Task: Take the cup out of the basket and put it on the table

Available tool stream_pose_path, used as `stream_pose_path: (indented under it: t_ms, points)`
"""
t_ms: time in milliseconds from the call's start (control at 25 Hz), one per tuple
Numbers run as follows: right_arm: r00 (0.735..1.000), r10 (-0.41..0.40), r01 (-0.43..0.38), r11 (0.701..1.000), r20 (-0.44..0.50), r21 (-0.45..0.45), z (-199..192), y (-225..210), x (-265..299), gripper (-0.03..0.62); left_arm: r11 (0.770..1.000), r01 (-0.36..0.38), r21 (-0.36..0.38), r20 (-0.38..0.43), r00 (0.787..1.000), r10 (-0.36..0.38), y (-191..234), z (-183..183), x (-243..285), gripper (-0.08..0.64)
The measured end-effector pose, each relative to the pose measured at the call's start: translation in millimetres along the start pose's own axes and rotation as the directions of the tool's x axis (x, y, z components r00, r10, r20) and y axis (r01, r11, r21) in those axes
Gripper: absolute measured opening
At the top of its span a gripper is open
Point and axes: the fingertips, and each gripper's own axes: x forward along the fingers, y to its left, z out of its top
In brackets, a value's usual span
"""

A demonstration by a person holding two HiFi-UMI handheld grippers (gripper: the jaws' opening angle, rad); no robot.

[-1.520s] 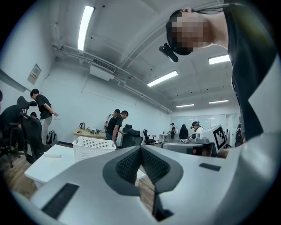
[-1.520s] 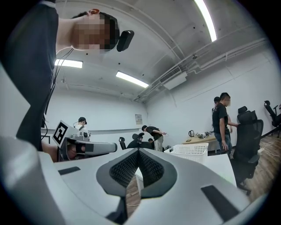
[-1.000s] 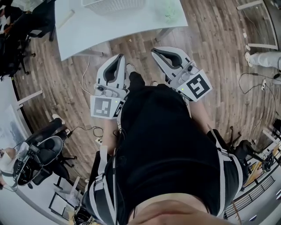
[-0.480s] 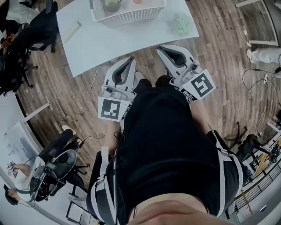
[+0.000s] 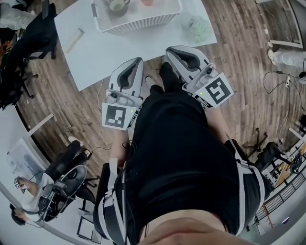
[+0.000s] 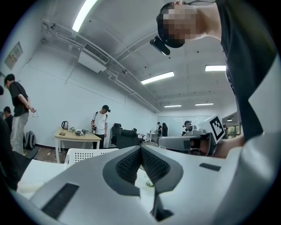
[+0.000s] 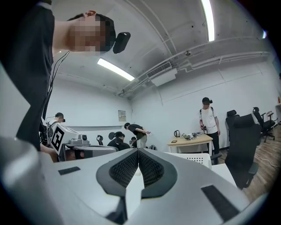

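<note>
A white perforated basket [image 5: 143, 18] stands on the white table [image 5: 110, 52] at the top of the head view. Inside it a greenish cup [image 5: 117, 5] sits at the left, partly cut off by the frame edge, beside a pinkish item [image 5: 147, 2]. My left gripper [image 5: 136, 61] is held at the table's near edge, shut and empty. My right gripper [image 5: 172, 50] is beside it, also shut with nothing in it. In the left gripper view the pads [image 6: 131, 165] meet over the basket [image 6: 85, 154]. In the right gripper view the pads [image 7: 149, 169] touch too.
A crumpled green thing [image 5: 198, 28] and a pale stick [image 5: 74, 40] lie on the table. Office chairs [image 5: 62, 162] and a seated person are at the lower left. Cables [image 5: 277, 86] run over the wooden floor. People stand by a wooden table [image 6: 77, 136] beyond.
The table and basket have come further into the head view, with the cup now showing. Both grippers have stayed shut and moved slightly toward the table's edge.
</note>
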Motion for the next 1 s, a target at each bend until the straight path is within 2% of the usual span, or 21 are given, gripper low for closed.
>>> stream_pose_path:
  t_ms: [120,680,1000]
  points:
    - [0.999,0.041,-0.040,0.999,0.009,-0.009,3,-18,11,0.018,0.999,-0.029,0.018,0.010,1.000,0.029,6,6,21,0.019]
    - [0.981,0.187,-0.186,0.982,0.043,-0.012,25,-125,40,0.018,0.985,-0.170,-0.023,0.026,0.985,0.170,36,20,128,0.019]
    - [0.980,0.197,-0.197,0.980,0.018,0.013,16,-140,65,0.018,0.980,-0.197,-0.026,0.003,0.980,0.197,58,16,138,0.018]
